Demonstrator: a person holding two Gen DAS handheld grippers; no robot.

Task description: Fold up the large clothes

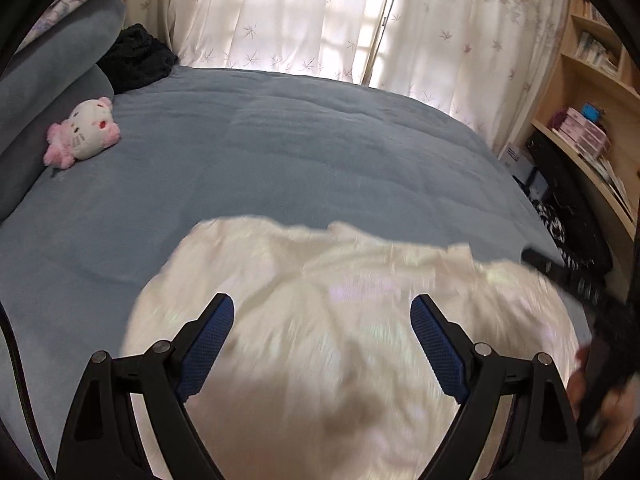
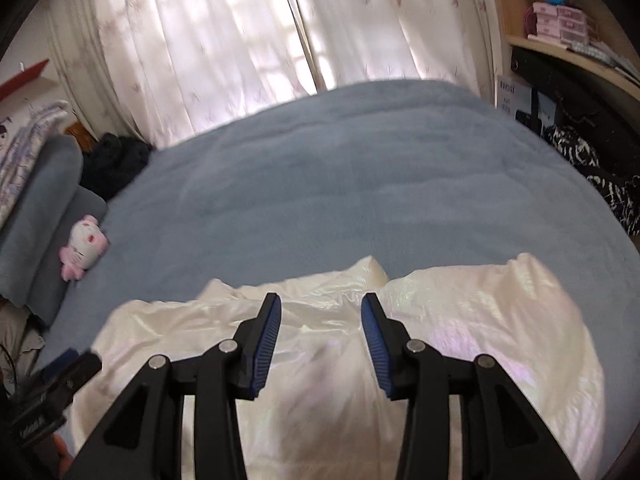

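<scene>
white garment (image 2: 460,320) on blue bedspread (image 2: 340,168)

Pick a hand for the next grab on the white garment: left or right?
Probably right. The right gripper faces the white garment's far edge folds; the left gripper, open wider, faces its blurred middle. Neither holds cloth.

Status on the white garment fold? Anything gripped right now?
Done: the white garment lies bunched on the blue bedspread, partly doubled over but uneven, so at most a rough first fold.
In hand: nothing. The left gripper is wide open and the right gripper is part open, with no cloth between the pads.
Left: regrip, flatten the creases, finish the folds.
</scene>
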